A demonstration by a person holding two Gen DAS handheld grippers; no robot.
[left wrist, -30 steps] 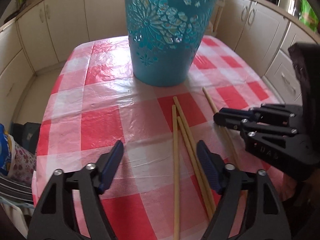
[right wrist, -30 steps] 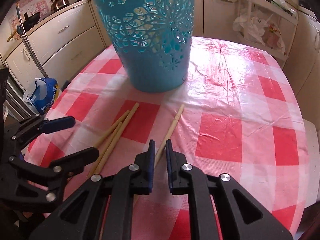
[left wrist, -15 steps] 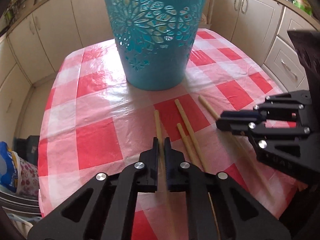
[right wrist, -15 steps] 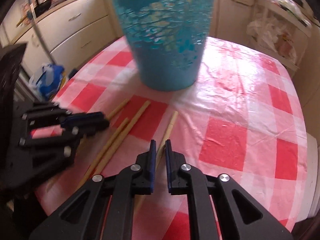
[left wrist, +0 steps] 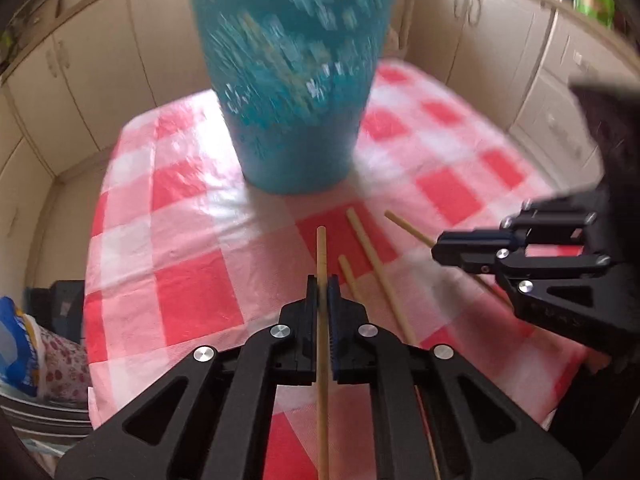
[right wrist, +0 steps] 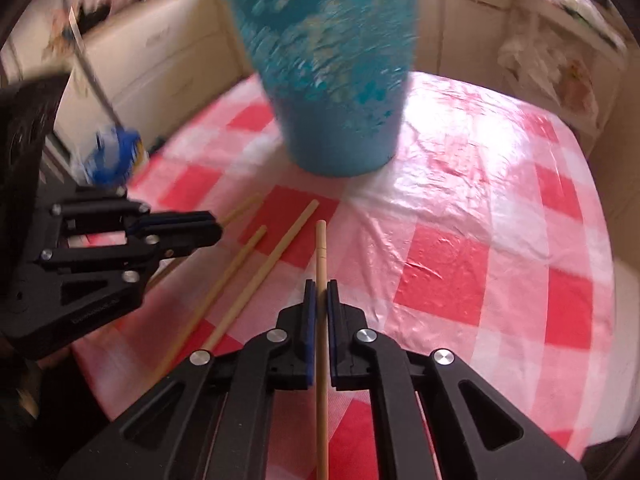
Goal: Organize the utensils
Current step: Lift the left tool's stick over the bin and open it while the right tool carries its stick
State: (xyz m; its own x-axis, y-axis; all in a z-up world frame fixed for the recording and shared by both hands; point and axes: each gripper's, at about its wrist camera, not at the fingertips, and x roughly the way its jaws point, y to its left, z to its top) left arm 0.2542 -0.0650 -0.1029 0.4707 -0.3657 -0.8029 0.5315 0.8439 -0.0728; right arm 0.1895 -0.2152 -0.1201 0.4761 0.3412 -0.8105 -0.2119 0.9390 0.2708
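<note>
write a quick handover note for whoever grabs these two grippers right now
Left hand-held gripper: shut on one chopstick.
Right hand-held gripper: shut on another chopstick.
Two loose chopsticks lie side by side on the checked tablecloth, between the grippers.
Blue basket stands upright at the far side of the table.
Done: both sticks gripped.
Left: drop both in the basket, then fetch the two on the cloth.

Right gripper [right wrist: 319, 294]: clamping one chopstick [right wrist: 321, 256] between its blue pads, stick pointing toward twelve o'clock. Blue bucket [right wrist: 332, 80]: standing at twelve o'clock on the red-and-white checked tablecloth [right wrist: 460, 240], blurred. Two loose chopsticks [right wrist: 256, 280]: lying at ten o'clock, slanting. Left gripper [right wrist: 200, 230]: sitting at nine o'clock, jaws together around another chopstick [right wrist: 242, 210].
</note>
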